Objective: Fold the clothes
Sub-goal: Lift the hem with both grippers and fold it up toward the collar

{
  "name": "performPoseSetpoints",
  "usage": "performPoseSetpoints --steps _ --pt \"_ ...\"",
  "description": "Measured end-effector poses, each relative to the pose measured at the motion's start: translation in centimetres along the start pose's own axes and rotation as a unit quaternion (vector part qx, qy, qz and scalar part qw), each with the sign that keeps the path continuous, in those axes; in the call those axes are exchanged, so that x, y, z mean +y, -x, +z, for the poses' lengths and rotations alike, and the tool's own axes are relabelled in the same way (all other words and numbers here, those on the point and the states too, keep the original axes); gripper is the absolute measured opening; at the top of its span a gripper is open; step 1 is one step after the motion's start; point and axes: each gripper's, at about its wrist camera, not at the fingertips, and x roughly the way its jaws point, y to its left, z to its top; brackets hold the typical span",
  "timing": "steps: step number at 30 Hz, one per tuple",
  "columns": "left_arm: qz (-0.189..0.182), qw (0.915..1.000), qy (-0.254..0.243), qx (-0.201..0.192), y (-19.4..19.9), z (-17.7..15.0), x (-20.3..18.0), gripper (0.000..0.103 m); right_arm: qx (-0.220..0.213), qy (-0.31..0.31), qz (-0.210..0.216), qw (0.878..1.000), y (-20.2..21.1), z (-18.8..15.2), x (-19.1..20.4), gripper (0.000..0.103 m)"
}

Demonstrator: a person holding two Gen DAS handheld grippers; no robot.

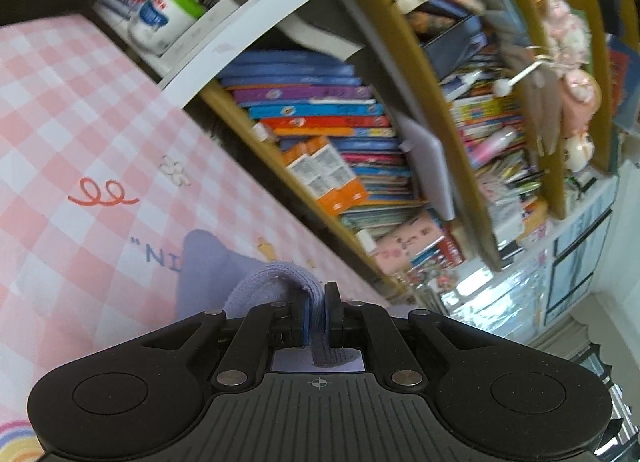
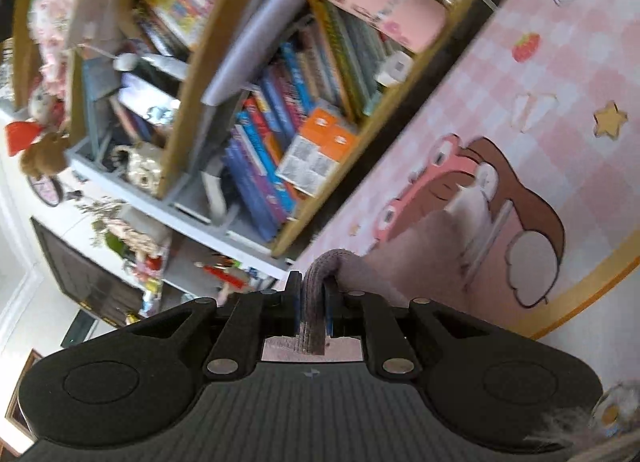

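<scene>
Left gripper [image 1: 316, 312] and right gripper [image 2: 312, 302]: matte black ribbed housings, two round side discs, silver pivot screws on linkage arms, blue-padded fingers, small crosshair mark at centre.

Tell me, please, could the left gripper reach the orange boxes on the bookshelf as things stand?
Probably not: the left gripper has its jaws shut on the lavender garment, so it isn't free. The orange boxes sit unobstructed at the shelf front, across the pink checked mat.

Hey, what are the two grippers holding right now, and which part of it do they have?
Both are shut on the lavender garment. The left gripper and the right gripper each pinch a ribbed edge band of it between the pads.
</scene>
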Motion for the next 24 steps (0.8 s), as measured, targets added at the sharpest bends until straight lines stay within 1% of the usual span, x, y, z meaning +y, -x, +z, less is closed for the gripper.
performPoseSetpoints --steps 2,6,8,10,12,13,15,19,24 --pt "0.007 0.9999 0.003 0.007 -0.7 -0.1 0.7 0.007 0.005 -0.01 -0.007 1.0 -0.7 0.0 -1.1 0.013" --pt "0.027 0.9994 0.011 0.019 -1.8 -0.6 2.1 0.007 0.008 -0.031 -0.004 0.999 -1.1 -0.3 -2.8 0.014" --pt "0.031 0.9992 0.009 0.023 -2.0 -0.8 2.3 0.007 0.01 -0.042 -0.003 0.999 -1.3 -0.4 -3.6 0.017" --pt "0.029 0.9994 0.002 0.02 -1.9 -1.0 2.2 0.013 0.008 -0.054 0.007 0.999 -1.4 -0.5 -4.3 0.02" --pt "0.031 0.9992 -0.004 0.023 -2.1 -1.2 2.1 0.024 0.006 -0.061 0.014 0.998 -1.4 -0.6 -4.6 0.021" --pt "0.032 0.9992 -0.006 0.024 -2.2 -1.3 2.1 0.025 0.005 -0.065 0.017 0.998 -1.4 -0.6 -4.8 0.021" --pt "0.032 0.9992 -0.007 0.024 -2.2 -1.4 2.1 0.026 0.004 -0.07 0.021 0.997 -1.4 -0.6 -5.0 0.021" --pt "0.022 0.9994 0.016 0.022 -2.1 -1.3 2.7 0.027 0.0 -0.067 0.022 0.998 -1.5 -0.6 -4.9 0.021" --pt "0.02 0.9993 0.022 0.022 -2.2 -1.3 2.8 0.027 -0.001 -0.066 0.023 0.998 -1.5 -0.6 -4.9 0.021"
